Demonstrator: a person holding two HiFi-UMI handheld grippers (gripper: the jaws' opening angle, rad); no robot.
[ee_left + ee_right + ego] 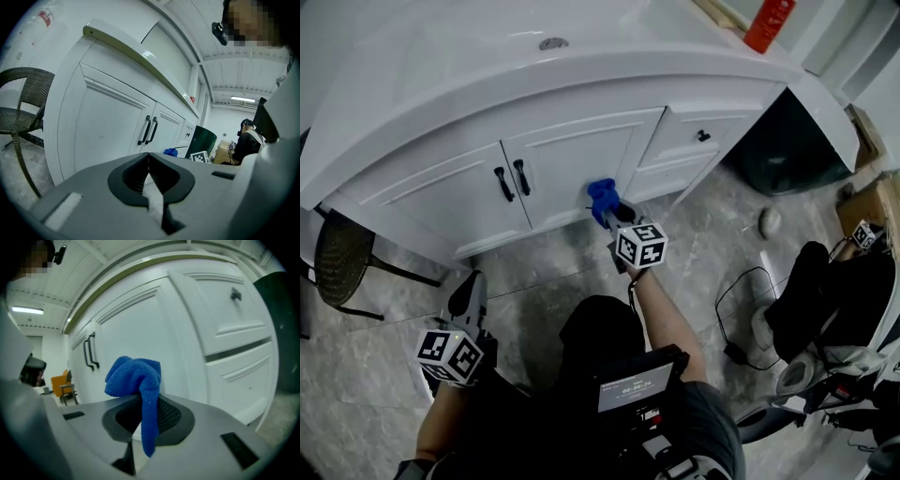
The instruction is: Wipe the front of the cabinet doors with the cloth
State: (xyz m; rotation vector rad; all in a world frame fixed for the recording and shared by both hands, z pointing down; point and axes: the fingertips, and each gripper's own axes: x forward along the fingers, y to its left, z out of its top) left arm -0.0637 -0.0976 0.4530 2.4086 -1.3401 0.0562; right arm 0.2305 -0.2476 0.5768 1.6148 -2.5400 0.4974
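A white vanity cabinet has two doors (572, 164) with black bar handles (513, 180). My right gripper (609, 211) is shut on a bunched blue cloth (601, 195), held against the lower right corner of the right door. In the right gripper view the blue cloth (136, 380) bulges from the jaws just in front of the white door (140, 329). My left gripper (467, 298) hangs low near the floor at the lower left, jaws together with nothing in them. The left gripper view looks along the cabinet doors (108, 126), handles (149, 130) and the far blue cloth (170, 152).
A dark wicker chair (342, 262) stands left of the cabinet. Drawers (698, 136) with a black knob sit right of the doors, then a dark green bin (787, 141). A red bottle (769, 23) stands on the countertop. Cables and bags lie on the marble floor at right.
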